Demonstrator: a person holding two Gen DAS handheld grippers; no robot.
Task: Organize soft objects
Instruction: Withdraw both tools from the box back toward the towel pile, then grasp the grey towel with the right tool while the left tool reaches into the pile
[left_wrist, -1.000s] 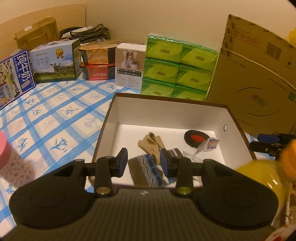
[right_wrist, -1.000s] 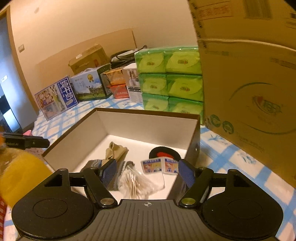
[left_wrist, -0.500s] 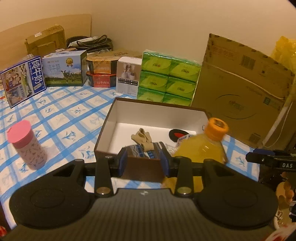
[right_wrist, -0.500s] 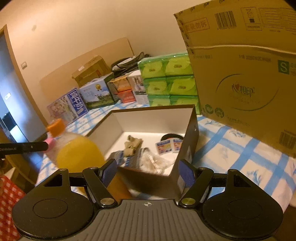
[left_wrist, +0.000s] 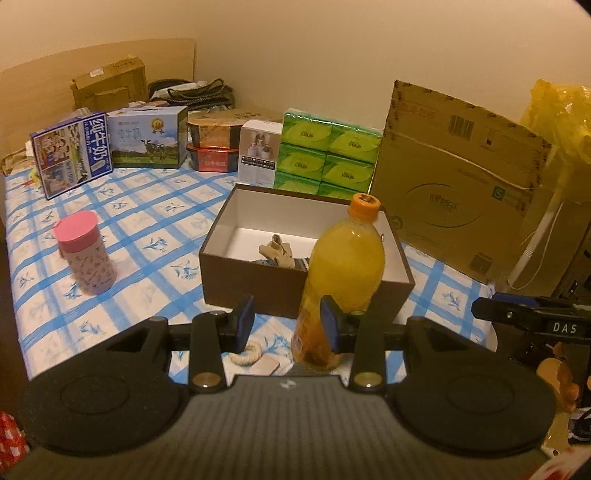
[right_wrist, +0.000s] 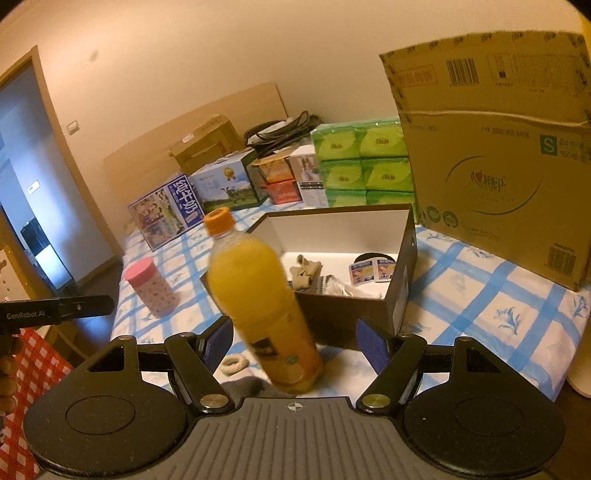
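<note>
Before the brown box, both tools are hanging with jaws apart, empty.
Left tool (left_wrist: 287, 325) and right tool (right_wrist: 295, 345) are facing the orange juice bottle (right_wrist: 258, 306); beyond it the brown box (left_wrist: 255, 284) is holding socks (left_wrist: 277, 251), while a hair tie (right_wrist: 232, 363) is lying just beside the bottle.

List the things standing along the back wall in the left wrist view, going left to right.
blue milk carton box → cow-print box → stacked orange and red tins → white box → green tissue packs → big cardboard box
</note>
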